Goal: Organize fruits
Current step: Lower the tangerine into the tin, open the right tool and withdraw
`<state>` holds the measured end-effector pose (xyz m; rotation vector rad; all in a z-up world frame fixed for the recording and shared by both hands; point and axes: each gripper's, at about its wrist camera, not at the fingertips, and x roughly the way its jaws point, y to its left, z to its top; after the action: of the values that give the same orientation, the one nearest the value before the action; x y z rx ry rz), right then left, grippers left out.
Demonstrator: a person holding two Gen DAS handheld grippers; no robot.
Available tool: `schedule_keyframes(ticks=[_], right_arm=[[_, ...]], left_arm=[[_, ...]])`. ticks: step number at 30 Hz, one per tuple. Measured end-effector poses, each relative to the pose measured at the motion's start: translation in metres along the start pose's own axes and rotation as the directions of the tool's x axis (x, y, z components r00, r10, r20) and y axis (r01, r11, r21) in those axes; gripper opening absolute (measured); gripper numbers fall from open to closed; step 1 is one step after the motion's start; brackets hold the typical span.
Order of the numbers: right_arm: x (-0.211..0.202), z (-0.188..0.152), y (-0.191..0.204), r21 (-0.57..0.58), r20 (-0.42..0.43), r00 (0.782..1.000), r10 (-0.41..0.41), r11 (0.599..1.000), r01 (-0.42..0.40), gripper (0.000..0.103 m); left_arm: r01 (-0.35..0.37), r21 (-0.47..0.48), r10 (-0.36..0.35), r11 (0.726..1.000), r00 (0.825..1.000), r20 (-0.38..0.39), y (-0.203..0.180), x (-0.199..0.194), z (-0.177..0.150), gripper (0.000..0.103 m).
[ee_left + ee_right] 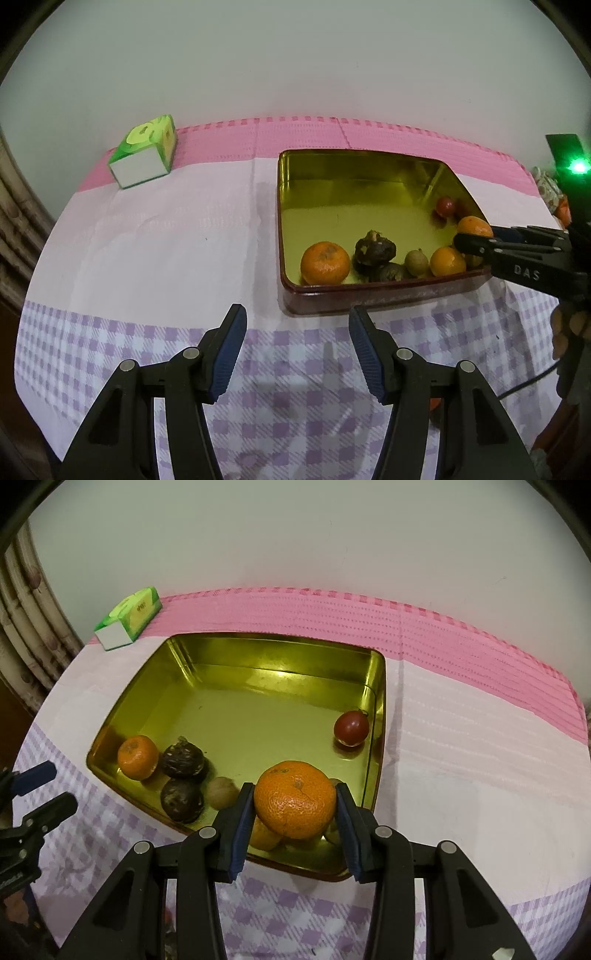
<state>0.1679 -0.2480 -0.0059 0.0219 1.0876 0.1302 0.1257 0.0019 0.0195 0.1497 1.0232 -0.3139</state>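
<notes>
My right gripper (pixel 294 789) is shut on a large orange (pixel 295 799), held just above the near right corner of a gold-lined tin (pixel 377 701). Under it lies another orange (pixel 264 835). In the tin are also a small orange (pixel 137 757), two dark wrinkled fruits (pixel 183 760) (pixel 181 800), a small tan fruit (pixel 221 793) and a red fruit (pixel 351 727). My left gripper (pixel 297 317) is open with nothing in it, over the checked cloth in front of the tin (pixel 369 295). In the left wrist view the held orange (pixel 474 226) shows above the right gripper's finger (pixel 480 248).
A green tissue box (pixel 146 151) (pixel 129 616) stands at the back left of the table on the pink cloth. A wall runs behind the table. A curtain (pixel 29 635) hangs at the left. A green light (pixel 578 167) glows at the far right.
</notes>
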Motion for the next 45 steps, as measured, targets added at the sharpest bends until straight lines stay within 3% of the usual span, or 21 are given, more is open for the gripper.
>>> schedule_keyframes(ticks=[17, 27, 34, 45], right_arm=[[0.003, -0.003, 0.002, -0.01, -0.007, 1.0, -0.001, 1.0, 0.001, 0.041], [-0.027, -0.008, 0.006, -0.021, 0.044, 0.999, 0.027, 0.999, -0.026, 0.041], [-0.052, -0.035, 0.014, -0.036, 0.04, 0.996, 0.079, 0.996, -0.077, 0.041], [-0.061, -0.104, 0.046, -0.089, -0.074, 0.984, 0.165, 0.981, -0.171, 0.041]], left_arm=[[0.004, 0.02, -0.004, 1.0, 1.0, -0.024, -0.009, 0.004, -0.006, 0.059], [0.009, 0.021, -0.009, 1.0, 1.0, -0.03, -0.014, 0.005, -0.008, 0.059], [0.013, 0.025, -0.012, 1.0, 0.999, -0.033, -0.016, 0.002, -0.014, 0.059], [0.008, 0.016, -0.008, 1.0, 0.999, -0.04, -0.012, -0.007, -0.03, 0.059]])
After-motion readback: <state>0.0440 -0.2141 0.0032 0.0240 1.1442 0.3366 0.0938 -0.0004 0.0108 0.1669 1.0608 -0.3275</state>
